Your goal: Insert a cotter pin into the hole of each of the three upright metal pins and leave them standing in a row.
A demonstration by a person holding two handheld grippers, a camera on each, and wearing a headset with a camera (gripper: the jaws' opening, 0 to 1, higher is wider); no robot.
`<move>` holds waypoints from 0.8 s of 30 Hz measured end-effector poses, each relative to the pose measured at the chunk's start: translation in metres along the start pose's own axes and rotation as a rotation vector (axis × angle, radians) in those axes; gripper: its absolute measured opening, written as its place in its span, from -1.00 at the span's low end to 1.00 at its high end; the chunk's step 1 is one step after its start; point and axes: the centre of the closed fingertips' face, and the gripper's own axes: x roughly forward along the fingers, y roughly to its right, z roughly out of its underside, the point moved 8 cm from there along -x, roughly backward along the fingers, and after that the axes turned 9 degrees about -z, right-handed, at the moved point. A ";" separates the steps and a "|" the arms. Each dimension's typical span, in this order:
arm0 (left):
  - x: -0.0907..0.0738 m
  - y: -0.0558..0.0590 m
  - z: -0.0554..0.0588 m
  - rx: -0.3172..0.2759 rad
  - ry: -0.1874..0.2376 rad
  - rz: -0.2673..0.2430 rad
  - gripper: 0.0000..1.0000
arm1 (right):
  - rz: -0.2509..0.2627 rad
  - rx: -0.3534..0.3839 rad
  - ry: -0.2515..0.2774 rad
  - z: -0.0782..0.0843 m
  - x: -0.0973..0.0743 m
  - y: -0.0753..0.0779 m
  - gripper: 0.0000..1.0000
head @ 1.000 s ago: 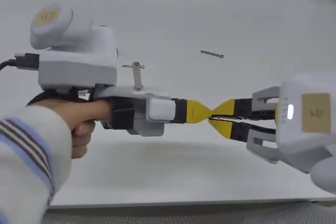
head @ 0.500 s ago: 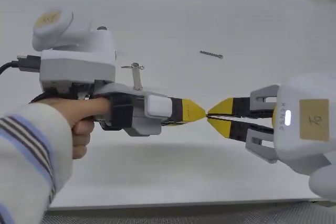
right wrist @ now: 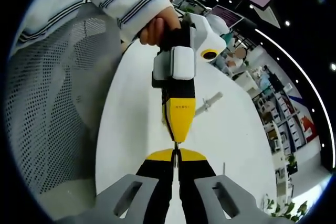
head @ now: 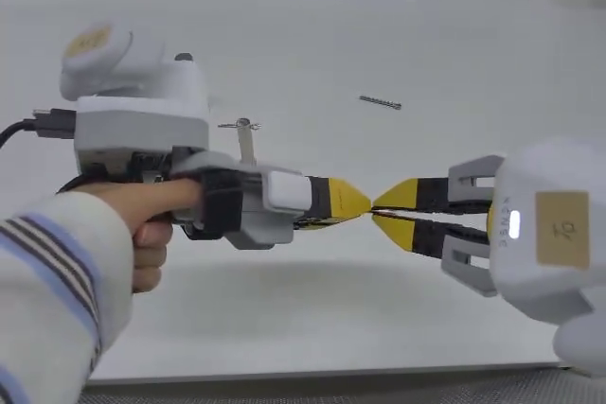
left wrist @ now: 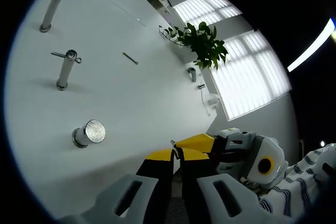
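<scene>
White bench (head: 454, 63): left claw (head: 364, 202), right claw (head: 377, 208) pinched narrow; tips no longer overlap, just meet.

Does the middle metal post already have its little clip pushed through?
In. A cotter pin sticks out on both sides near the top of the middle metal pin, which stands upright.

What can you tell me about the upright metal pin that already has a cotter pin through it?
The metal pin is a slim, silvery cylinder with a slightly wider foot, standing upright on the white table. A thin cotter pin passes through it near the top, sticking out on both sides. Nothing else touches it.
</scene>
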 end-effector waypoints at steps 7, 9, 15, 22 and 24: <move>-0.001 -0.002 -0.001 -0.003 -0.012 -0.002 -0.96 | -0.001 -0.009 0.000 -0.001 0.001 0.000 -0.95; -0.001 -0.002 -0.001 -0.006 -0.014 -0.002 -0.96 | 0.002 -0.018 -0.005 -0.001 0.001 -0.001 -0.95; -0.001 -0.003 -0.001 -0.005 -0.018 -0.004 -0.97 | 0.003 -0.023 -0.007 -0.002 0.000 -0.001 -0.95; 0.000 -0.003 0.000 0.001 -0.027 -0.016 -0.98 | -0.001 -0.033 -0.014 -0.002 0.001 -0.002 -0.95; 0.000 -0.003 0.001 0.023 -0.031 -0.021 -0.98 | -0.003 -0.041 -0.016 -0.002 0.002 -0.004 -0.95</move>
